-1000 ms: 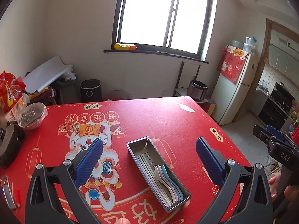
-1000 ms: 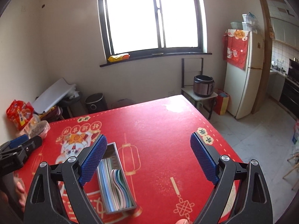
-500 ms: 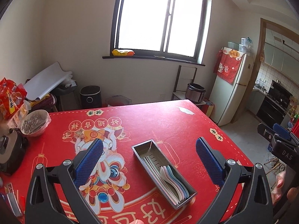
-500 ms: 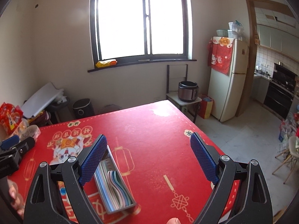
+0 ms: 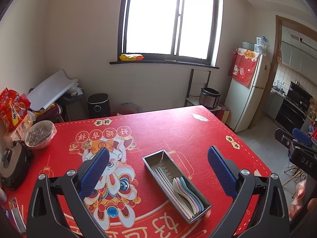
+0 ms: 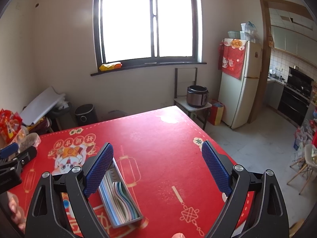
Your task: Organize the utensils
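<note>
Left gripper (image 5: 158,174) nearest the lens, its two blue-padded fingers (image 5: 95,171) spread wide apart, holding nothing, raised over the near part of the tabletop (image 5: 158,127). Right gripper (image 6: 157,170) likewise, two fingers (image 6: 216,171) wide apart and empty, above the near right part of the tabletop. One metal utensil tray (image 5: 152,159) lies on the red printed cloth at near centre, long axis running diagonally from far-left to near-right; in the left wrist view it sits between the fingers, in the right wrist view the tray (image 6: 136,217) is partly behind the left finger. Inside it one stack of pastel spoons (image 5: 187,193), nested on edge with bowls at the near end, handles pointing to the far end; about five or six, exact count unclear. Near left edge of the tabletop: one dark rounded appliance (image 5: 11,162), further back one bowl covered in plastic wrap (image 5: 39,133), then one red snack bag (image 5: 11,109). At the right edge of the left wrist view, a hand (image 5: 301,200) on the other gripper. Beyond the tabletop, on the floor by the far wall: one black bin (image 5: 98,105), one rice cooker (image 5: 210,97) on a low stand, one white fridge (image 5: 247,91) with a red cloth over its top. One window (image 5: 170,17) on the far wall, one yellow packet (image 5: 131,57) on its sill. Kitchen through a doorway far right.
</note>
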`<action>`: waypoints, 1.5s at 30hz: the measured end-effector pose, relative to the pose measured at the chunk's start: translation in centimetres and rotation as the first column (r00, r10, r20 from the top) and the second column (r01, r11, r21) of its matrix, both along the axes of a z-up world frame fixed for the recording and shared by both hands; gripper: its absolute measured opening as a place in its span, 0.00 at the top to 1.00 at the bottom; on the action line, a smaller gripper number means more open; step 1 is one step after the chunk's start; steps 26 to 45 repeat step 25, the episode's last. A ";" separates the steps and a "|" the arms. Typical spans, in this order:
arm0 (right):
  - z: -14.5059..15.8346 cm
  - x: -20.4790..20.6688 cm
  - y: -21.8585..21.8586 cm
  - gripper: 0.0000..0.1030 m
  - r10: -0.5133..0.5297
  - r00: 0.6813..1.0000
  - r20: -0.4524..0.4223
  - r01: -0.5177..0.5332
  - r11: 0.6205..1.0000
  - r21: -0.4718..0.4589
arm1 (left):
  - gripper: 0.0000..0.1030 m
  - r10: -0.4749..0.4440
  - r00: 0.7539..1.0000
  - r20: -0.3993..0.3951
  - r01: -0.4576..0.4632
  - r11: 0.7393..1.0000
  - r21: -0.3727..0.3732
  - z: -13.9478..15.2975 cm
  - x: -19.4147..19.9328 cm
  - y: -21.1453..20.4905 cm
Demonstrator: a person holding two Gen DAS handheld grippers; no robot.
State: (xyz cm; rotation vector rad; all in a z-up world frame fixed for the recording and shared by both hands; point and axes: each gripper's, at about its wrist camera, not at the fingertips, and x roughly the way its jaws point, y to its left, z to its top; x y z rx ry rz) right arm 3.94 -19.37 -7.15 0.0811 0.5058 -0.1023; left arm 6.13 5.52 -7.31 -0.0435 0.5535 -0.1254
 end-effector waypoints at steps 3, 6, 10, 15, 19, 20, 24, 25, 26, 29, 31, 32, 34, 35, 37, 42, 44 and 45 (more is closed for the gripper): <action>0.0 0.1 -0.1 0.15 -0.004 1.000 -0.003 0.004 1.000 -0.002 | 0.06 0.004 1.000 0.000 -0.004 1.000 0.001 -0.1 0.1 -0.1; 0.0 0.1 -0.2 0.15 -0.006 1.000 -0.003 0.006 1.000 -0.002 | 0.06 0.009 1.000 -0.001 -0.009 1.000 0.003 -0.1 0.1 -0.2; -0.2 0.4 -0.5 0.15 -0.007 1.000 -0.008 0.007 1.000 -0.002 | 0.06 0.012 1.000 0.002 -0.012 1.000 0.000 -0.2 0.2 -0.2; -0.2 0.5 -0.5 0.15 -0.012 1.000 -0.011 0.012 1.000 -0.003 | 0.06 0.011 1.000 0.007 -0.011 1.000 0.002 -0.2 0.2 -0.3; -0.2 0.7 -0.6 0.15 -0.016 1.000 -0.016 0.016 1.000 -0.002 | 0.06 0.008 1.000 0.004 -0.008 1.000 -0.005 -0.3 0.3 -0.3; -0.3 0.6 -0.6 0.15 -0.017 1.000 -0.017 0.017 1.000 -0.001 | 0.06 0.009 1.000 0.003 -0.009 1.000 -0.002 -0.3 0.3 -0.3; -0.3 0.7 -0.6 0.15 -0.016 1.000 -0.022 0.016 1.000 0.000 | 0.06 0.012 1.000 0.001 -0.012 1.000 -0.002 -0.3 0.4 -0.4; -0.3 0.7 -0.6 0.15 -0.017 1.000 -0.022 0.017 1.000 0.000 | 0.06 0.012 1.000 0.001 -0.012 1.000 -0.002 -0.3 0.4 -0.4; -0.3 0.7 -0.6 0.15 -0.017 1.000 -0.022 0.017 1.000 0.000 | 0.06 0.012 1.000 0.001 -0.012 1.000 -0.002 -0.3 0.4 -0.4; -0.3 0.7 -0.6 0.15 -0.017 1.000 -0.022 0.017 1.000 0.000 | 0.06 0.012 1.000 0.001 -0.012 1.000 -0.002 -0.3 0.4 -0.4; -0.3 0.7 -0.6 0.15 -0.017 1.000 -0.022 0.017 1.000 0.000 | 0.06 0.012 1.000 0.001 -0.012 1.000 -0.002 -0.3 0.4 -0.4; -0.3 0.7 -0.6 0.15 -0.017 1.000 -0.022 0.017 1.000 0.000 | 0.06 0.012 1.000 0.001 -0.012 1.000 -0.002 -0.3 0.4 -0.4; -0.3 0.7 -0.6 0.15 -0.017 1.000 -0.022 0.017 1.000 0.000 | 0.06 0.012 1.000 0.001 -0.012 1.000 -0.002 -0.3 0.4 -0.4; -0.3 0.7 -0.6 0.15 -0.017 1.000 -0.022 0.017 1.000 0.000 | 0.06 0.012 1.000 0.001 -0.012 1.000 -0.002 -0.3 0.4 -0.4; -0.3 0.7 -0.6 0.15 -0.017 1.000 -0.022 0.017 1.000 0.000 | 0.06 0.012 1.000 0.001 -0.012 1.000 -0.002 -0.3 0.4 -0.4; -0.3 0.7 -0.6 0.15 -0.017 1.000 -0.022 0.017 1.000 0.000 | 0.06 0.012 1.000 0.001 -0.012 1.000 -0.002 -0.3 0.4 -0.4; -0.3 0.7 -0.6 0.15 -0.017 1.000 -0.022 0.017 1.000 0.000 | 0.06 0.012 1.000 0.001 -0.012 1.000 -0.002 -0.3 0.4 -0.4; -0.3 0.7 -0.6 0.15 -0.017 1.000 -0.022 0.017 1.000 0.000 | 0.06 0.012 1.000 0.001 -0.012 1.000 -0.002 -0.3 0.4 -0.4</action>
